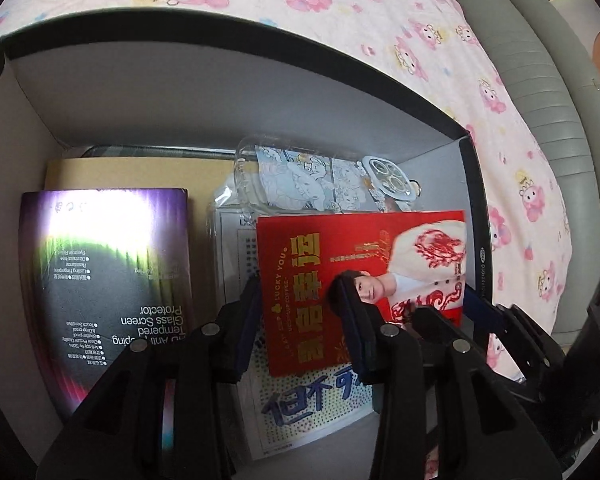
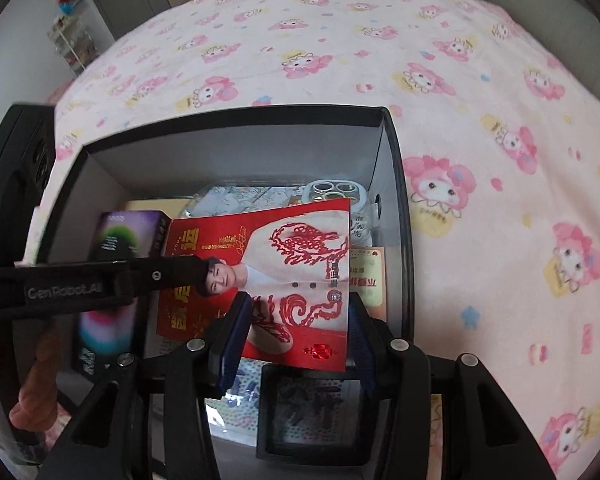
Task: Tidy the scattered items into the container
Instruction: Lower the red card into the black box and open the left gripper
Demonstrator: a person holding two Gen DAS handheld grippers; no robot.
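From your left gripper, the red card sits between parted jaws over the box; whether a pad touches it is hard to tell. From your right gripper, jaws are apart, astride the card's lower edge. Let go carelessly and it could land propped on the phone case, not flat.

The black-rimmed cardboard box sits on the pink cartoon-print blanket. Inside, the red printed card lies right of the purple screen-protector package. The clear plastic phone case lies behind the card.
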